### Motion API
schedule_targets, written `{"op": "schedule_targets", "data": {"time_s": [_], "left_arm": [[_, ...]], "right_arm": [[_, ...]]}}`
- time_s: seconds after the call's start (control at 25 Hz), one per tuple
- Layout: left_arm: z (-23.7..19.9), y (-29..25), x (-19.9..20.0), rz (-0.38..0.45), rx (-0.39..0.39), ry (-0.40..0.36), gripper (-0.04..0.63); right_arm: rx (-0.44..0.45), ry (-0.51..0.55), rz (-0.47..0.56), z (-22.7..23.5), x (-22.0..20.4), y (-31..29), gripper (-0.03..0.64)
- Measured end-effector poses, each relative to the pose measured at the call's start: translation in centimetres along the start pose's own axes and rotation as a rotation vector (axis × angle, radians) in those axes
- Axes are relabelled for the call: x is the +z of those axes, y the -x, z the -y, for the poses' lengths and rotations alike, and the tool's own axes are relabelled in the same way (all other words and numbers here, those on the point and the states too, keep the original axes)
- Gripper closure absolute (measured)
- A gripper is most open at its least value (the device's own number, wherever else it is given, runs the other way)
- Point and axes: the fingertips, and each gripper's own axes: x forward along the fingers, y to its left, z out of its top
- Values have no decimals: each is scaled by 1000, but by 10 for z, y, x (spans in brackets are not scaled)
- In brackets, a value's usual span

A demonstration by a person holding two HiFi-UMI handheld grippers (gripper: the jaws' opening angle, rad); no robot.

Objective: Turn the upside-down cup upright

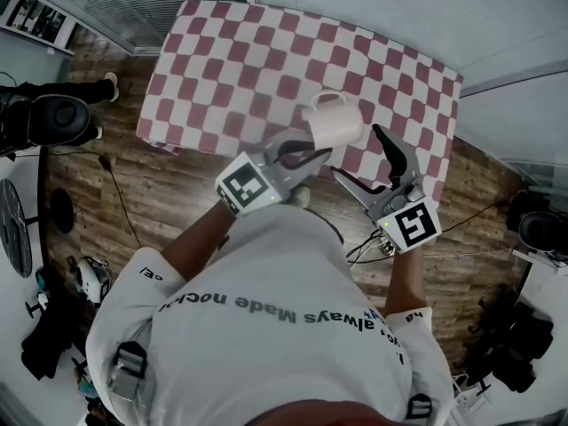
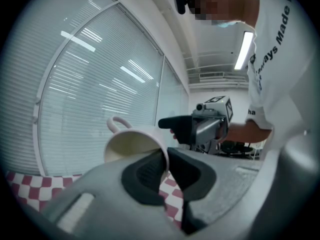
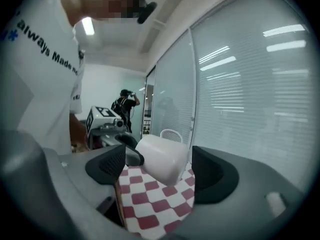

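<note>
A white cup with a loop handle hangs tilted in the air over the near edge of the checked table. My left gripper is shut on its rim. In the left gripper view the rim wall sits pinched between the dark pads, and the cup shows its cream inside, mouth towards the camera. My right gripper stands open just right of the cup. In the right gripper view the cup hangs ahead between the wide-apart pads, touching neither; its handle points up and away.
The red-and-white checked cloth covers the table below both grippers. Glass walls with blinds rise behind the table. A second person stands far back. Cables and gear lie on the wooden floor around the table.
</note>
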Motion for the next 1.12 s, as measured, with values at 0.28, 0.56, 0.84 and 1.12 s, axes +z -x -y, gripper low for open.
{"op": "schedule_targets", "data": {"time_s": [0.28,0.56,0.84,1.12], "left_arm": [[-2,0,-2,-20,-1,-1,572],[2,-2,-8,-43,-15,-7,572],[9,-8,-11,-56,-40,0,572],[13,-12,-13,-62,-57,17,572]], "right_arm": [[-10,418,-282,-8,-15,-12,199],[-18,648,-449,-7,-34,-19,199],[-16,792,-543,-5,-47,-32,199],[-9,866,-615,-3,-60,-40,193]]}}
